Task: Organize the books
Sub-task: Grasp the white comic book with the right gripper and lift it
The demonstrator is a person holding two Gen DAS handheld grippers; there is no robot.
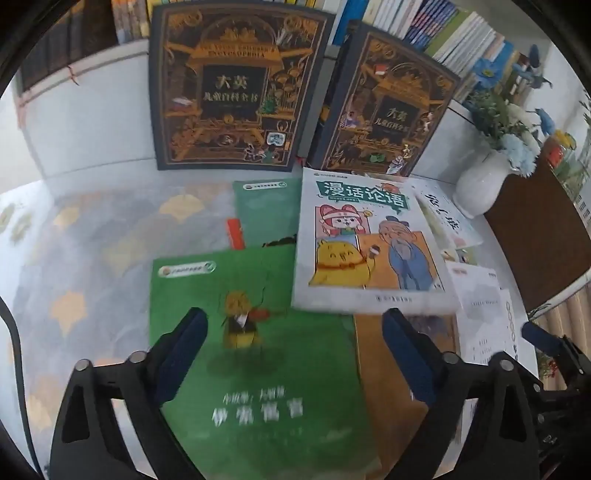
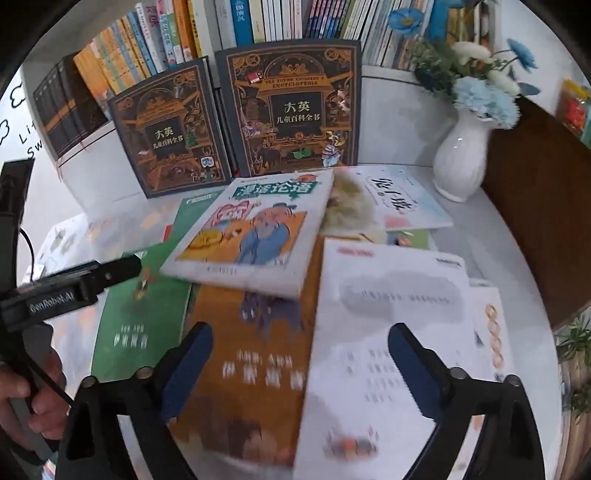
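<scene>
Several thin books lie scattered flat on the table. A green book [image 1: 258,339] lies under my open, empty left gripper [image 1: 295,350]. A white cartoon book [image 1: 365,243] overlaps it to the right, and shows in the right wrist view [image 2: 255,236] on top of an orange book [image 2: 255,354]. A white book [image 2: 388,332] lies right of the orange one. My open, empty right gripper [image 2: 301,362] hovers over the orange and white books. The left gripper's body [image 2: 74,288] shows at the left. Another green book [image 1: 269,210] lies behind.
Two dark encyclopedia volumes [image 1: 232,88] [image 1: 384,110] stand leaning against a white shelf full of upright books [image 2: 258,22]. A white vase of blue flowers [image 2: 461,155] stands at the right beside a brown panel [image 2: 535,203]. A patterned cloth [image 1: 74,266] covers the table's left.
</scene>
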